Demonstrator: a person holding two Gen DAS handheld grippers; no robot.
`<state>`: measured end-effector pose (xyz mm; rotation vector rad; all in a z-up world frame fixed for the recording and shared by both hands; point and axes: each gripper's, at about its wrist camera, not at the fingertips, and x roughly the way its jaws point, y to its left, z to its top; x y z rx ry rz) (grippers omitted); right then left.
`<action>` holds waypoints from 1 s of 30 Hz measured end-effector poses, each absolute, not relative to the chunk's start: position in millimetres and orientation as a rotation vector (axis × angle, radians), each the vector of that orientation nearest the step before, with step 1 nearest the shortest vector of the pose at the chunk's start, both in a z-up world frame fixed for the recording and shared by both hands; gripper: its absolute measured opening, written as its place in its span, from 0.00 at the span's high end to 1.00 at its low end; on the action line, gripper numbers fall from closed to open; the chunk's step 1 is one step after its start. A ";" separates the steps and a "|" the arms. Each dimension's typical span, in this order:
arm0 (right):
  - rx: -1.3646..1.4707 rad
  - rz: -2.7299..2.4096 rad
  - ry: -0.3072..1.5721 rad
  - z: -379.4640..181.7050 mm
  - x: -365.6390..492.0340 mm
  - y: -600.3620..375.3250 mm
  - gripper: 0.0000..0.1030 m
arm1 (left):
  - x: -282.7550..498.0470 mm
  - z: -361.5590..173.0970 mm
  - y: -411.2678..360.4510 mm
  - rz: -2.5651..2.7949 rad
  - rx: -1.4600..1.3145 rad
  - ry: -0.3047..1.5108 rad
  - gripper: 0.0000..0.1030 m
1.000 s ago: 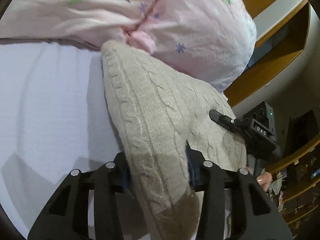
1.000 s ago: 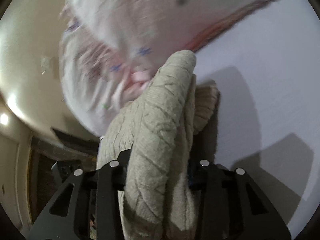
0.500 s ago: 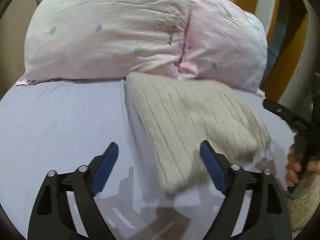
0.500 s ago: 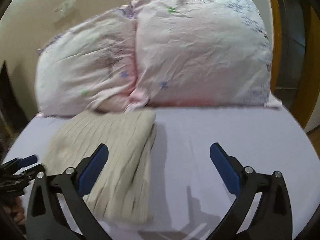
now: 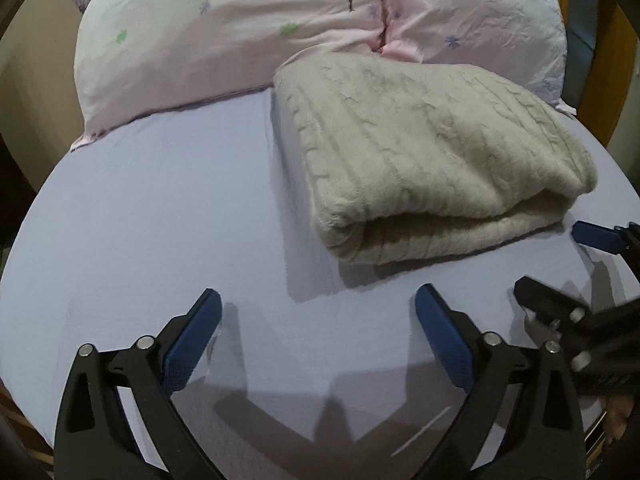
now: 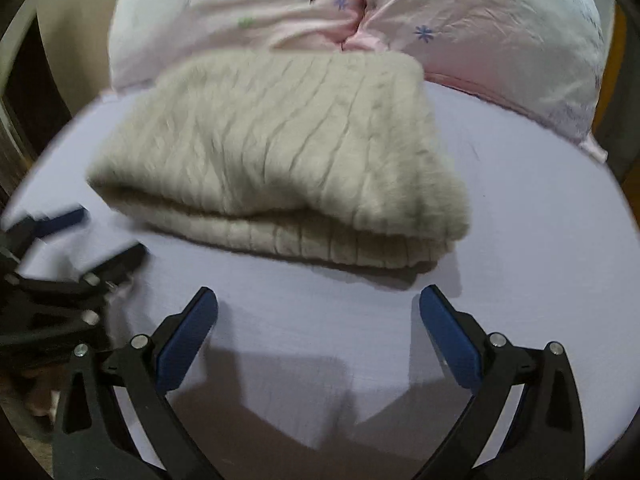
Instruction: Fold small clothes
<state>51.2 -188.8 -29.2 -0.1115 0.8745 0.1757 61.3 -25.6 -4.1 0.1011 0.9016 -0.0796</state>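
A beige cable-knit sweater [image 5: 424, 152] lies folded in a thick rectangle on the lavender bed sheet [image 5: 160, 208], its far edge against the pillows. My left gripper [image 5: 318, 308] is open and empty, just in front of the sweater's near left corner. My right gripper [image 6: 318, 304] is open and empty, just in front of the sweater [image 6: 280, 152]. Each gripper shows in the other's view: the right one [image 5: 560, 268] at the right edge, the left one [image 6: 100, 236] at the left edge, both with jaws apart.
Two pink flowered pillows [image 5: 248, 36] stand behind the sweater at the head of the bed, also in the right wrist view [image 6: 480, 28]. Wooden furniture [image 5: 616, 64] stands at the far right. The sheet [image 6: 540, 240] stretches to both sides.
Both grippers were shut on the sweater and held it up; they laid it on the sheet, opened, and drew back. The sweater now lies folded on the bed.
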 end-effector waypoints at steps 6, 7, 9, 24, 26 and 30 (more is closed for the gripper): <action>-0.079 0.159 0.871 -34.2 49.5 -194.8 0.02 | 65.5 -5.4 -18.9 -0.082 0.065 0.935 0.01; -0.077 0.155 0.871 -33.9 48.5 -195.7 0.02 | 65.0 -5.1 -18.9 -0.082 0.065 0.934 0.01; -0.076 0.153 0.870 -33.2 48.1 -194.9 0.02 | 64.6 -5.3 -19.2 -0.083 0.064 0.934 0.01; -0.077 0.152 0.871 -31.4 51.5 -194.4 0.02 | 65.2 -5.9 -19.1 -0.087 0.065 0.933 0.01; -0.077 0.152 0.871 -31.4 51.9 -194.0 0.02 | 65.2 -6.2 -19.3 -0.087 0.065 0.933 0.01; -0.077 0.152 0.871 -31.3 51.3 -194.4 0.02 | 65.2 -6.4 -19.3 -0.087 0.065 0.933 0.01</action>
